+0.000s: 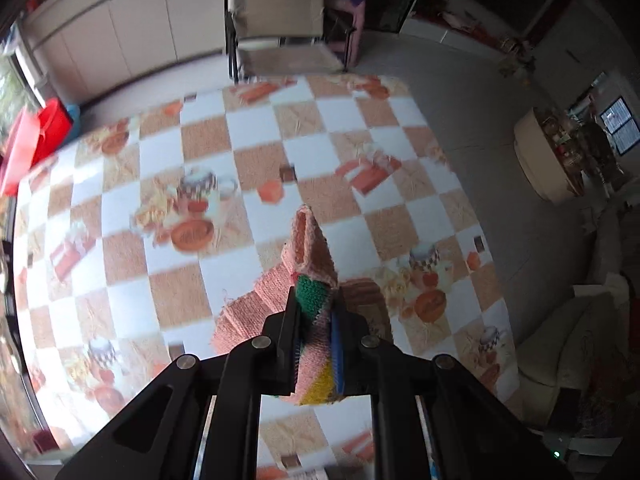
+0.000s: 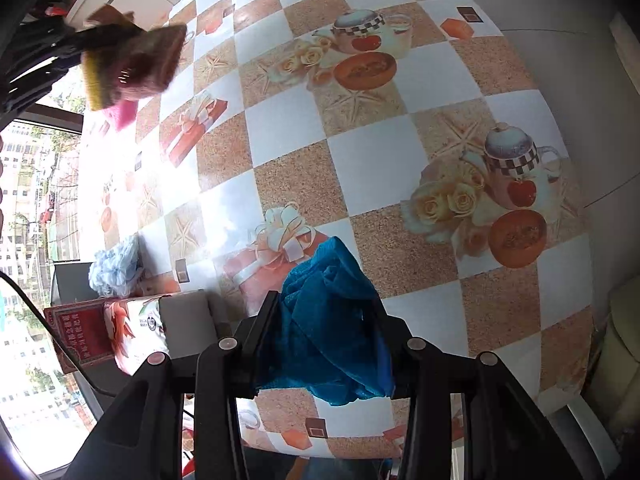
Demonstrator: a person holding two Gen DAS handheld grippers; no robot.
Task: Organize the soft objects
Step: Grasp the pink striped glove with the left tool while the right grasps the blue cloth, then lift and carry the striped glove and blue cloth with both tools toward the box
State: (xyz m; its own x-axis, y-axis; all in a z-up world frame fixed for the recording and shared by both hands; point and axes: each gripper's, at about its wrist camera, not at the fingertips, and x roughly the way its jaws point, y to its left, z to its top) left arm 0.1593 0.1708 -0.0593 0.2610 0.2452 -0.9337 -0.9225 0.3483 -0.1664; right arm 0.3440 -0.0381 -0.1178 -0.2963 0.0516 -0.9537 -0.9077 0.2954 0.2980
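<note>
My left gripper (image 1: 314, 304) is shut on a knitted pink cloth (image 1: 310, 248) with green and yellow patches, which hangs lifted above the checkered tablecloth (image 1: 200, 216). The same cloth (image 2: 132, 64) shows blurred at the upper left of the right wrist view, with the left gripper (image 2: 86, 46) holding it there. My right gripper (image 2: 324, 304) is shut on a bunched blue cloth (image 2: 324, 312) above the near part of the table. A fluffy light-blue soft item (image 2: 114, 266) lies at the table's left edge.
A red and floral box (image 2: 108, 332) stands beside the fluffy item at the near left. A chair (image 1: 276, 20) stands beyond the far table edge, and red bags (image 1: 36, 140) sit left of it. A pink item (image 2: 122, 114) lies under the lifted cloth.
</note>
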